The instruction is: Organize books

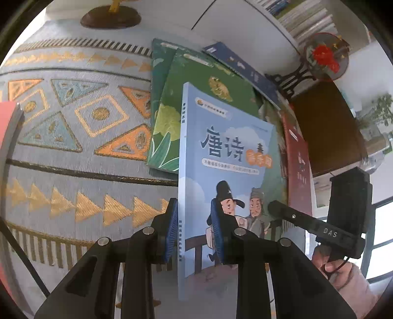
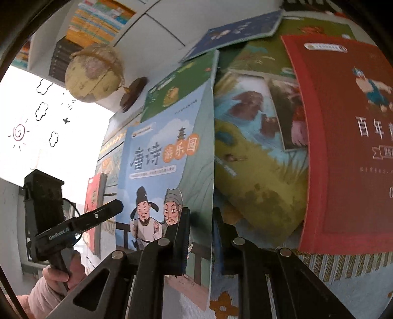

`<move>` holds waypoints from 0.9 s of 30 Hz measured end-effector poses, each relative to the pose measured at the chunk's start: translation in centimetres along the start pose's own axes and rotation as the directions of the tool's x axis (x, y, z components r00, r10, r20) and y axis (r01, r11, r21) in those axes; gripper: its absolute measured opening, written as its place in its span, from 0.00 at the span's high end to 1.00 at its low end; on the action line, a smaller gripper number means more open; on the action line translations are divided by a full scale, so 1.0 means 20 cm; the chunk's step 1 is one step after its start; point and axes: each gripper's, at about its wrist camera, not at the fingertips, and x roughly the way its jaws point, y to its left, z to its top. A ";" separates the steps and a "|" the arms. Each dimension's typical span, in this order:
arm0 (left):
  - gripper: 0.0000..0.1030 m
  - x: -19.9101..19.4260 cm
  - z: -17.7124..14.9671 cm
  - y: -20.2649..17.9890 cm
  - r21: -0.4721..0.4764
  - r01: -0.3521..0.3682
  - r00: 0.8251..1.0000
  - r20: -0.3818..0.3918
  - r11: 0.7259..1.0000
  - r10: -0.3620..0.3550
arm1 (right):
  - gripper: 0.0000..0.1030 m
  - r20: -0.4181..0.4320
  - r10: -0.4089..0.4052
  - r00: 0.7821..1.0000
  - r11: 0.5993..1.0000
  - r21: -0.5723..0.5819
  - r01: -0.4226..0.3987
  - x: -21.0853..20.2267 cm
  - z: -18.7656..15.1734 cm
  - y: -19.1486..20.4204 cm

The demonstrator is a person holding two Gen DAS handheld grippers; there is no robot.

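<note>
A light blue Tang-poetry book (image 1: pixel 228 157) with two cartoon men stands lifted above the patterned tablecloth; it also shows in the right wrist view (image 2: pixel 167 157). My left gripper (image 1: pixel 195 233) is shut on its spine edge. My right gripper (image 2: pixel 201 235) is shut on its opposite edge. Behind it lie two green books (image 1: pixel 203 81), a dark blue book (image 1: pixel 245 68) and a red book (image 1: pixel 298 166). The red book (image 2: pixel 348 147) and an olive picture book (image 2: pixel 255 152) lie flat to the right in the right wrist view.
A globe (image 2: pixel 94 73) on a dark wooden base (image 1: pixel 110 18) stands at the table's far side. A shelf of books (image 1: pixel 307 17) is behind. A red fan ornament (image 1: pixel 325 56) stands on a black stand. A red book (image 2: pixel 94 208) stands upright on the left.
</note>
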 end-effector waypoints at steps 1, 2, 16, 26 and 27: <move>0.79 0.03 0.01 0.04 -0.049 0.039 0.999 -0.020 0.998 -0.040 | 0.83 -0.005 0.015 1.000 1.000 0.015 -0.015 0.00 0.00 -0.02; 0.78 0.05 0.01 0.05 -0.083 0.058 0.998 -0.033 0.995 -0.061 | 0.82 -0.011 0.031 0.999 0.999 0.030 -0.031 0.01 0.01 -0.04; 0.81 -0.11 0.05 -0.21 0.167 -0.041 0.999 0.016 0.985 0.039 | 0.89 0.046 0.075 0.996 0.995 -0.064 -0.072 -0.14 0.01 0.11; 0.81 -0.32 0.05 -0.30 0.232 -0.014 0.997 0.082 0.973 -0.006 | 0.88 0.113 0.101 0.988 0.990 -0.112 -0.089 -0.33 -0.02 0.29; 0.81 -0.33 0.04 -0.31 0.237 -0.017 0.996 0.088 0.971 -0.004 | 0.88 0.121 0.100 0.988 0.989 -0.122 -0.085 -0.35 -0.03 0.31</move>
